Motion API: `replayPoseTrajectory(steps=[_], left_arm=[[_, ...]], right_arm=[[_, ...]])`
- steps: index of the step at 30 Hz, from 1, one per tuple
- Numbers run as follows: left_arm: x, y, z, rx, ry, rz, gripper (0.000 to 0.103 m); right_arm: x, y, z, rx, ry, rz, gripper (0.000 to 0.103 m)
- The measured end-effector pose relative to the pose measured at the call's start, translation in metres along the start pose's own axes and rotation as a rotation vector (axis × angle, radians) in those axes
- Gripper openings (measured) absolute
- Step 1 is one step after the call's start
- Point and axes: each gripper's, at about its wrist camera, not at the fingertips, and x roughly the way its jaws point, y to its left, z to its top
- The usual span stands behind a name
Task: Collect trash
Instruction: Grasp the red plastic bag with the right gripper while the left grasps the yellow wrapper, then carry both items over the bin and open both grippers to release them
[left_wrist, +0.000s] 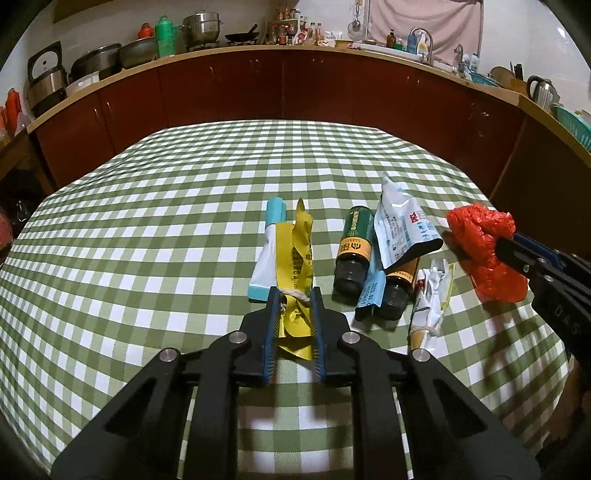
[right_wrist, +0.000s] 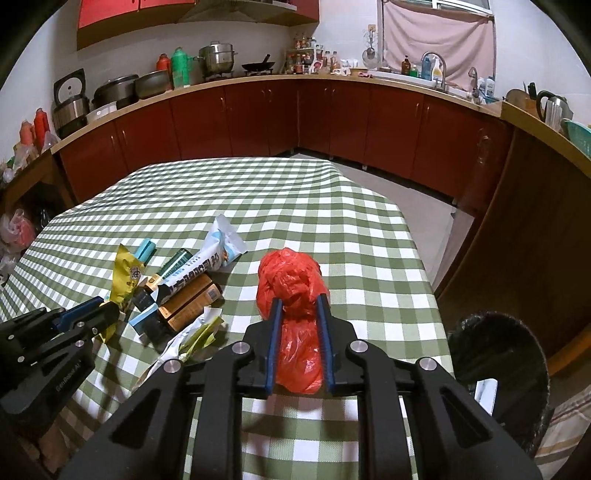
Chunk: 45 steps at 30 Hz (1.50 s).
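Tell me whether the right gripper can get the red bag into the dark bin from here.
Probably yes: the right gripper is shut on the red bag, and the dark bin stands open just off the table edge, nothing between.

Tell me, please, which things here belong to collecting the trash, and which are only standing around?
For the job: yellow wrapper in left gripper; red plastic bag in right gripper; brown bottles; white pouch; tube; bin.

Just around: pots, kettle, sink bottles.

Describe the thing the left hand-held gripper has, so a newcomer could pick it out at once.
On the green checked tablecloth, left of the brown bottles, lies a crumpled yellow wrapper. The left hand-held gripper pinches its near end. It is the only yellow piece.
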Motion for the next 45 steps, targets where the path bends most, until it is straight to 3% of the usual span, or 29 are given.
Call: replayPoseTrajectory(steps=[5,7,9,11,23,26,31,45], left_arm=[[-0.007,0.007,0.001,-0.009,-0.01,0.003,0.016],[-0.009,0.011,0.0,-0.011,-0.013,0.006,0.016],[-0.01,0.016,0.0,-0.015,-0.014,0.012,0.016],[-0.01,0.021,0.0,-0.021,-0.011,0.018,0.016],[-0.008,0.033,0.0,-0.031,-0.009,0.033,0.016],[-0.007,0.033,0.0,-0.032,-0.007,0.035,0.016],[-0.009,0.029,-0.001,-0.028,-0.015,0.033,0.016],[-0.034,-0.035,0.0,0.052,-0.061,-0.059,0.016]], right_arm=[[0.0,-0.001,-0.003,0.006,0.015,0.018,0.02],[0.002,-0.004,-0.003,0.028,0.028,0.039,0.026],[0.004,-0.007,-0.003,0.051,0.031,0.046,0.042],[0.004,-0.006,-0.001,0.052,0.027,0.038,0.047],[0.022,0.006,0.004,0.013,0.058,-0.021,0.048],[0.025,0.006,0.002,0.008,0.068,-0.031,0.039],[0.017,0.004,-0.001,0.02,0.049,-0.027,0.038],[-0.037,-0.047,-0.023,0.077,-0.038,-0.112,0.038]])
